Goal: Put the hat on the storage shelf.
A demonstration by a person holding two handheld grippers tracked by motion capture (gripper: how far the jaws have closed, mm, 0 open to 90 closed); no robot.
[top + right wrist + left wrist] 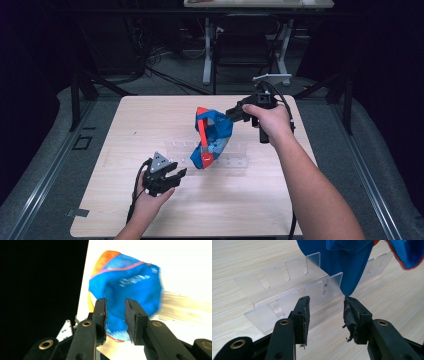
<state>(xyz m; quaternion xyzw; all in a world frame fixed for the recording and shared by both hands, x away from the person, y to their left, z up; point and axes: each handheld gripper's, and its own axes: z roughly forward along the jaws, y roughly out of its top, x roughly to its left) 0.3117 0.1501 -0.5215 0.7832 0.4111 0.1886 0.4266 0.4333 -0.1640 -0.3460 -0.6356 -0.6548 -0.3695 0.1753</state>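
Blue-and-orange soft fabric shoe (212, 137) hangs above clear acrylic rack (235, 161) mid-table, pinched by right gripper (233, 113); left gripper (179, 174) is open w/ nothing between jaws; prob. light, floppy, so grab stiffer sole edge.

Both forearms are bare, no sleeves. Each black gripper (172, 176) has brass-ringed screw holes, worn frayed jaw pads (306, 315), a grey three-cornered top plate (159, 163) and a black trailing cable (136, 186).

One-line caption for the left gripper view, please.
Open left tongs face a clear slotted acrylic rack on the wooden table, a blue bag hanging just beyond.
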